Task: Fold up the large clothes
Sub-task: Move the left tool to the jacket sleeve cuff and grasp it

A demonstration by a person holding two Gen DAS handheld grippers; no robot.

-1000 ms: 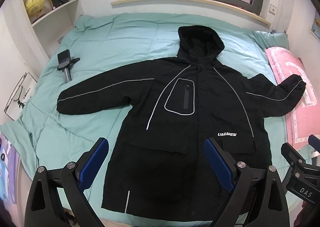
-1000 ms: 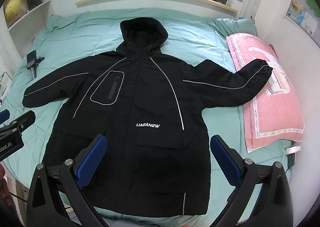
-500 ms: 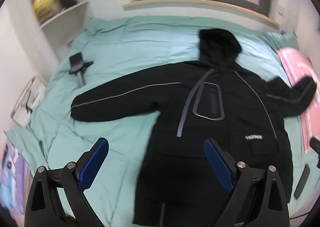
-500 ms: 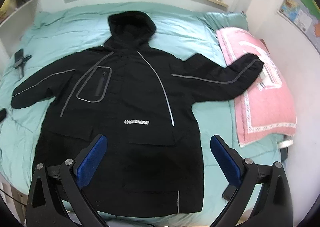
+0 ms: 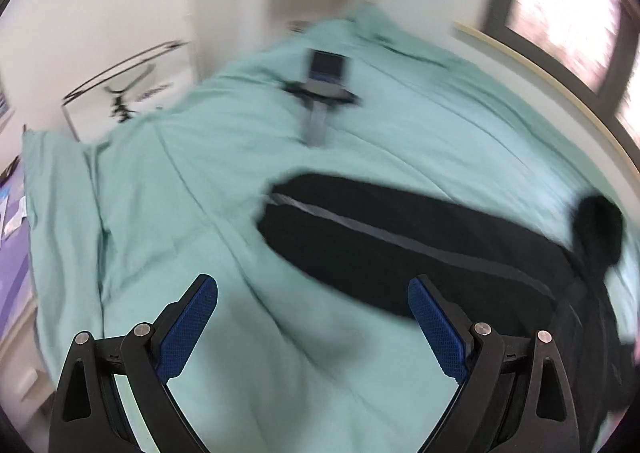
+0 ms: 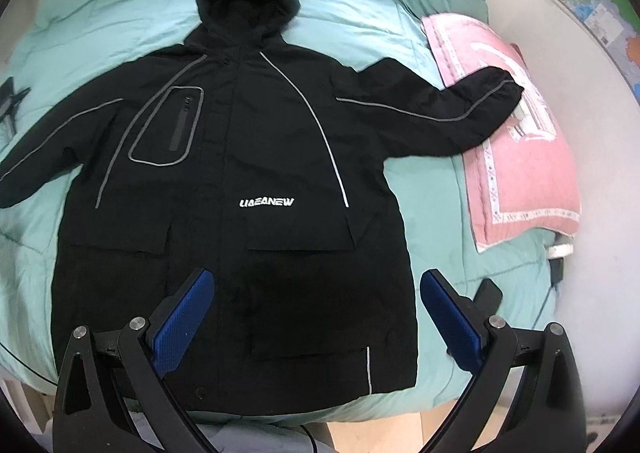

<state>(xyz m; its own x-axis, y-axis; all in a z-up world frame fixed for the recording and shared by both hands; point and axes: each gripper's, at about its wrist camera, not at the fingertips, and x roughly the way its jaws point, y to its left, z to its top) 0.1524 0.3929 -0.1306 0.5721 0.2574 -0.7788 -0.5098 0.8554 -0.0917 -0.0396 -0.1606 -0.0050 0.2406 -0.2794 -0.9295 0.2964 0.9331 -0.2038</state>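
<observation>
The black hooded jacket (image 6: 248,181) is lying front-up and fully spread on the green-covered bed (image 6: 432,189), both sleeves out, one cuff resting on the pink pillow (image 6: 524,157), so no fold is showing yet and the whole task is waiting. The left hand-held gripper (image 5: 312,313) is hanging wide open and empty near the outstretched sleeve (image 5: 380,241), probably heading for it, while the right hand-held gripper (image 6: 316,305) is hovering equally open and empty over the hem.
</observation>
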